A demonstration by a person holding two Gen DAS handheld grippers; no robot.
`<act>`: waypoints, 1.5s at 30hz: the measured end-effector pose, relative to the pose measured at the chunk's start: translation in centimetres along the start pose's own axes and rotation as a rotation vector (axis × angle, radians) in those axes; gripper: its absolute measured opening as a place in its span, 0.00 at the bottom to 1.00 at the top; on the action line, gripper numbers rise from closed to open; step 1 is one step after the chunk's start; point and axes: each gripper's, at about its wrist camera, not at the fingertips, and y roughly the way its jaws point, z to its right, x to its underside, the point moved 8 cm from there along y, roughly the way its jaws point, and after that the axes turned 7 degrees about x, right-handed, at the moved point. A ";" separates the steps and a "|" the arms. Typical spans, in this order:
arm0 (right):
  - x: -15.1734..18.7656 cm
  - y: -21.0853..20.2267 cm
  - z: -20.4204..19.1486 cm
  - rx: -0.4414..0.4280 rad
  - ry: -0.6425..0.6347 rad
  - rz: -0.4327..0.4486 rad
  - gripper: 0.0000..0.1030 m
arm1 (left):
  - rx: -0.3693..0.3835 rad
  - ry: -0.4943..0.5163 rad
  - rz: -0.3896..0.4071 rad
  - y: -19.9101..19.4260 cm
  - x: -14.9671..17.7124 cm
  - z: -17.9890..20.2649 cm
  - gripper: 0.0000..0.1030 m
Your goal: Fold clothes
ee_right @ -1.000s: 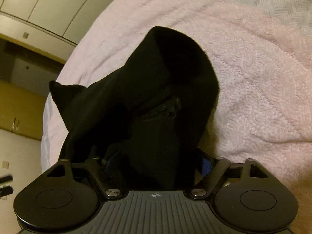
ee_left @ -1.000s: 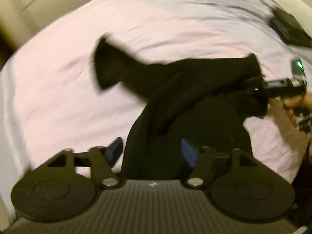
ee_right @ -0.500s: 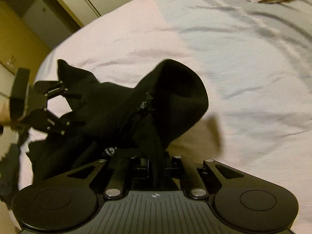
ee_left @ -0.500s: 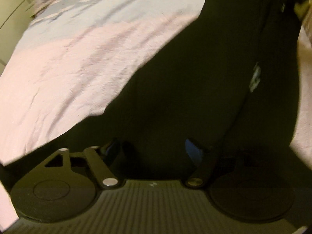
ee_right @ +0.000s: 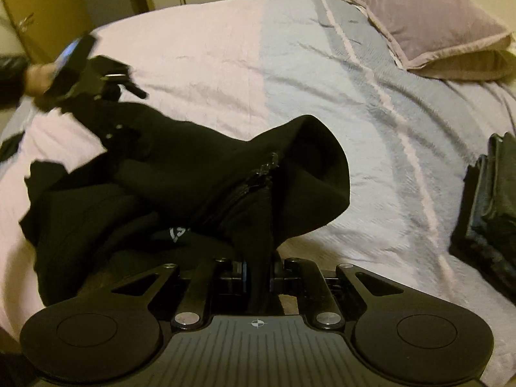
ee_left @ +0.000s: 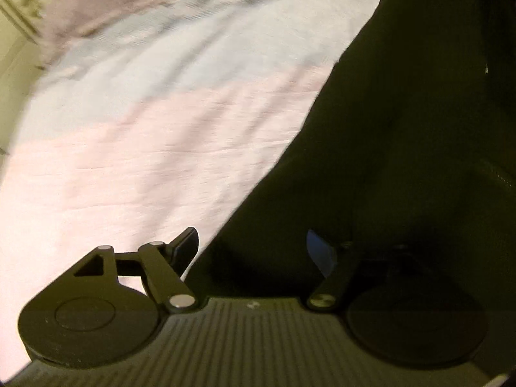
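Observation:
A black zip-up garment (ee_right: 200, 174) lies bunched on the pink and blue bedspread (ee_right: 322, 74). My right gripper (ee_right: 258, 277) is shut on a fold of it beside the zip, and the cloth rises from the jaws into a hump. In the left wrist view the same black garment (ee_left: 403, 135) fills the right half. My left gripper (ee_left: 251, 251) stands open over its edge, with cloth lying between the wide-apart fingers and hiding most of the right one. The right wrist view shows the left gripper (ee_right: 93, 84) at far left above the garment, held by a hand.
A mauve pillow (ee_right: 432, 22) lies at the head of the bed, also in the left wrist view as a blurred pillow (ee_left: 106, 0). A stack of dark folded clothes (ee_right: 493, 200) sits at the bed's right edge. Pale cupboards stand behind.
My right gripper went from open around the garment to shut on it and swung toward the pillow end. The left gripper moved in close over the cloth and stayed open.

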 end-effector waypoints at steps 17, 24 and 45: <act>-17.8 -1.9 -0.6 0.059 -0.319 0.235 0.09 | -0.340 -0.411 0.170 -22.0 6.2 -4.9 0.04; -32.6 3.8 -12.4 -0.038 -0.512 0.428 0.57 | -0.596 -0.771 0.071 -28.4 18.7 -9.6 0.28; -4.8 10.9 -14.2 -0.133 0.076 -0.147 0.61 | -0.112 -0.345 0.074 -6.4 14.3 19.2 0.76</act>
